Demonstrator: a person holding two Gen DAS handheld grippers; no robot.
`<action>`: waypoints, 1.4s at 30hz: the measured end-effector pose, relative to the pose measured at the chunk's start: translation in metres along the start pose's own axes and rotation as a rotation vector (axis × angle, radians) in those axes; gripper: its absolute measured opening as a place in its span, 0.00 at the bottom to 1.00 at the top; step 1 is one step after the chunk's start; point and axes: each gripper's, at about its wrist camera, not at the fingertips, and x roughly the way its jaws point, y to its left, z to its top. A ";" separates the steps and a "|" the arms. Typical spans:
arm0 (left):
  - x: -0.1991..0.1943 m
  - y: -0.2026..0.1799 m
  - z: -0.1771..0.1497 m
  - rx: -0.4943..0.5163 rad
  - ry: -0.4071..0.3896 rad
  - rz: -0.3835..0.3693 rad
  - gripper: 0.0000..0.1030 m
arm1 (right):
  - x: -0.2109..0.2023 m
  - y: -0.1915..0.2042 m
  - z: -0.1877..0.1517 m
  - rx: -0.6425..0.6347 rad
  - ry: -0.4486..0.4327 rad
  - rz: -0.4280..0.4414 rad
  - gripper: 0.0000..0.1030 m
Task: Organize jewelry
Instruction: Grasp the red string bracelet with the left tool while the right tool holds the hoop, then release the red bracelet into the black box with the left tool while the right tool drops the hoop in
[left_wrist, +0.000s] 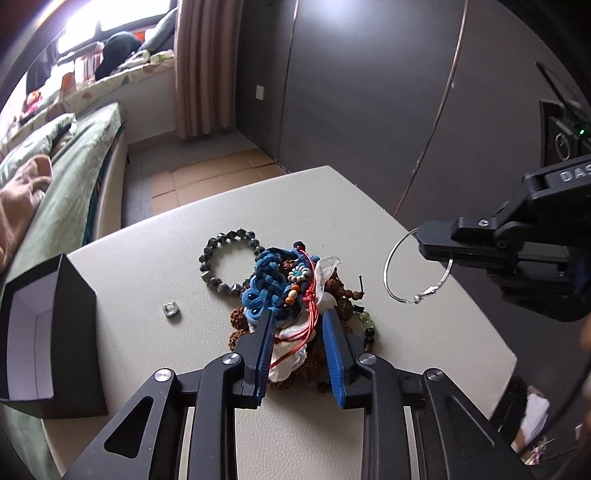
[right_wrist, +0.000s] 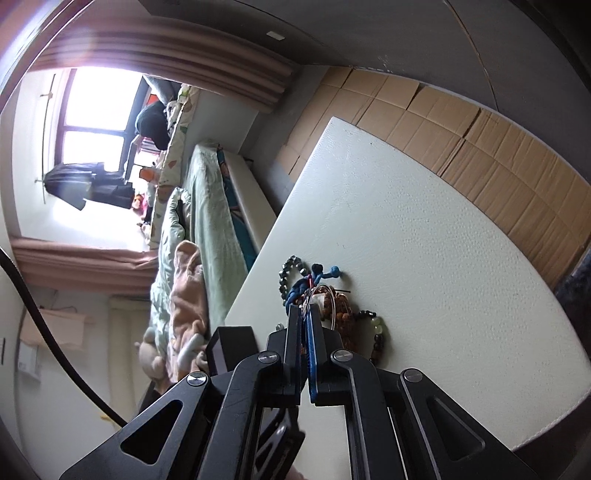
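A: Left hand-held gripper (left_wrist: 297, 317)?
B: Fingers apart, low centre of frame, on both sides of the jewelry pile (left_wrist: 295, 295) on the worktop (left_wrist: 369, 214). Not clamped on anything.
A: Right hand-held gripper (left_wrist: 436, 249)?
B: At right edge of left view, pressed together on thin silver hoop (left_wrist: 413, 271), held above worktop, beside the pile.
A: Other pieces?
B: Dark bead bracelet (left_wrist: 225, 258) just left of the pile, touching it. Small metal ring (left_wrist: 171, 307) apart, lower left. Black open box (left_wrist: 48, 332) at far left edge of worktop.
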 end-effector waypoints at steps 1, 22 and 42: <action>0.001 0.000 0.000 0.006 -0.002 0.005 0.20 | -0.001 -0.001 -0.001 0.005 0.007 0.004 0.06; -0.043 0.049 0.001 -0.265 -0.011 -0.250 0.02 | -0.006 -0.007 -0.012 -0.016 0.032 -0.007 0.06; -0.123 0.121 0.006 -0.373 -0.242 -0.112 0.02 | 0.026 0.055 -0.047 -0.220 0.065 0.082 0.06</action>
